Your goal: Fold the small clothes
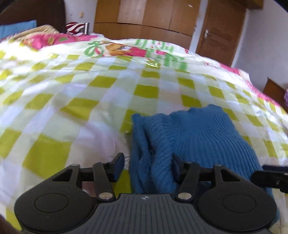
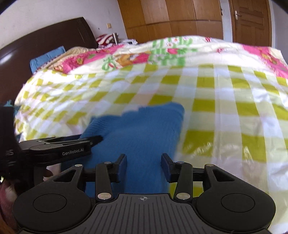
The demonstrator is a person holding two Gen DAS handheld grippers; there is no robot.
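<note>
On the green-and-white checked quilt, in the left wrist view, the blue ribbed knit sweater lies bunched; the left gripper stands released over its near left edge. I judge a fold just laid, smoothing or regrasping next. In the right wrist view the right gripper hangs unclenched over the sweater; wooden wardrobe beyond.

Sweater lies on the near part of the quilt, toward its right. Pillow sits far left against the headboard; wardrobe behind the bed, door to its right.
</note>
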